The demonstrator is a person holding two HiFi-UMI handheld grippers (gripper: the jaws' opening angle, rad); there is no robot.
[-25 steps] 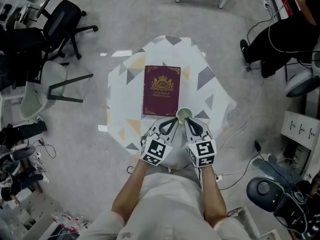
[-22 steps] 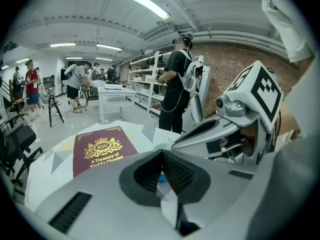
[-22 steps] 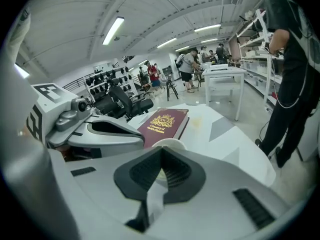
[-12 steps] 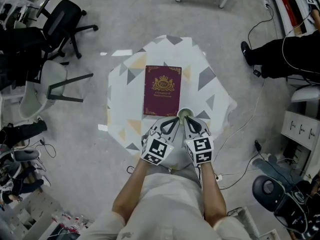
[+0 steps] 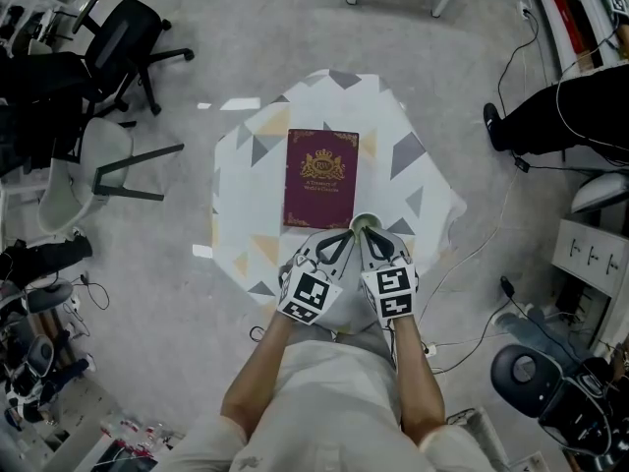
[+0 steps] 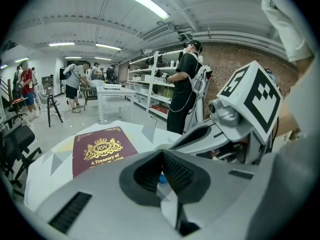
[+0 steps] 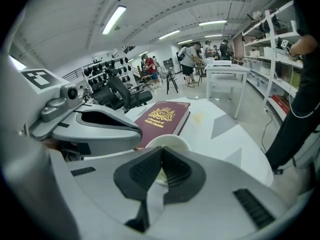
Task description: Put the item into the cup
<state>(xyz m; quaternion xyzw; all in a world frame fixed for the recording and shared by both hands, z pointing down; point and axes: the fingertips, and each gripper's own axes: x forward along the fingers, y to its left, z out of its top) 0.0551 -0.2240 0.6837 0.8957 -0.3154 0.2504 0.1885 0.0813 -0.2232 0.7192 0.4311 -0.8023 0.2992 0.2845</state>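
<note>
**Head view with both gripper views.** The left gripper (image 5: 342, 238) is clenched on a small blue item (image 6: 161, 179). I see the item wedged in the narrow slit between the dark ribbed pads (image 6: 147, 171), just behind the point where the tips meet. Only a rounded, bright blue sliver shows, so I cannot make out its full shape.

From above, the held item is at the table's near edge. The cup (image 5: 365, 223) stands just beside the left tips at about 1 o'clock.

The right gripper (image 5: 371, 236) has its jaws pressed together. Its tips overlap the cup's near rim at 6 o'clock. I cannot tell whether they pinch the wall.

In the right gripper view the cup (image 7: 167, 140) is pale cream with a round open mouth, and it stands upright.

A maroon book (image 5: 320, 178) with a gold crest lies flat at 11 o'clock from the cup, near it, on the table (image 5: 418, 155), whose cloth has a triangle pattern.
</note>
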